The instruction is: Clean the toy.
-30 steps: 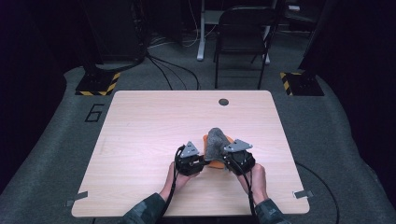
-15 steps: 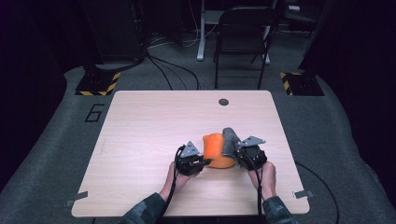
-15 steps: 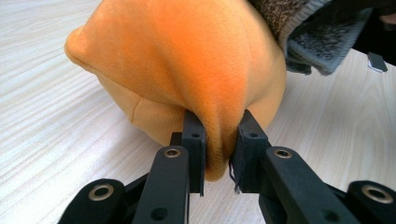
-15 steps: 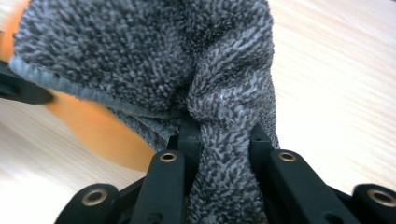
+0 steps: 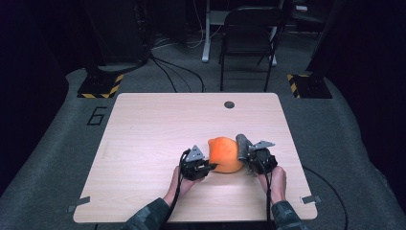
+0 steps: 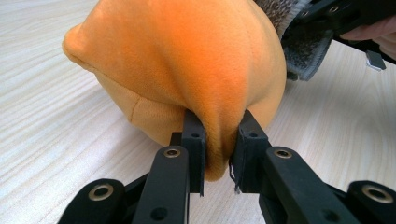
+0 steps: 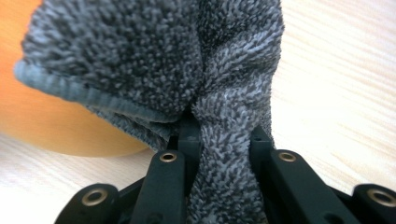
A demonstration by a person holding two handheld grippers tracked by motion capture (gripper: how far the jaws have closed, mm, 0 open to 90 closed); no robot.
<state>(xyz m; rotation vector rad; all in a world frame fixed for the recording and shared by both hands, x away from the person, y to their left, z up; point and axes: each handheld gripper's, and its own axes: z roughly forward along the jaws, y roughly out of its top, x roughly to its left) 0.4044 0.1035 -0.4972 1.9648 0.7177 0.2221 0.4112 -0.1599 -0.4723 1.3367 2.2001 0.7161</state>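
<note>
An orange plush cloth [image 5: 224, 154] bulges up from the wooden table [image 5: 158, 129] between my two grippers. My left gripper [image 5: 207, 166] is shut on its near edge; in the left gripper view a fold of the orange cloth [image 6: 187, 65] is pinched between the black jaws of the left gripper [image 6: 219, 140]. A grey terry cloth [image 5: 243, 146] hangs at the orange cloth's right side. My right gripper [image 5: 249, 160] is shut on it, and the grey cloth [image 7: 159, 60] bunches between the jaws of the right gripper [image 7: 224, 135], with orange cloth [image 7: 51, 126] behind it.
A small dark round hole cover [image 5: 229, 104] sits near the table's far edge. A black folding chair [image 5: 249, 38] and cables stand on the floor beyond. Metal brackets [image 5: 311, 199] mark the table's near corners.
My right gripper has pulled the grey cloth off to the right and lower, uncovering the orange cloth that lay under it. The left gripper has stayed where it was.
</note>
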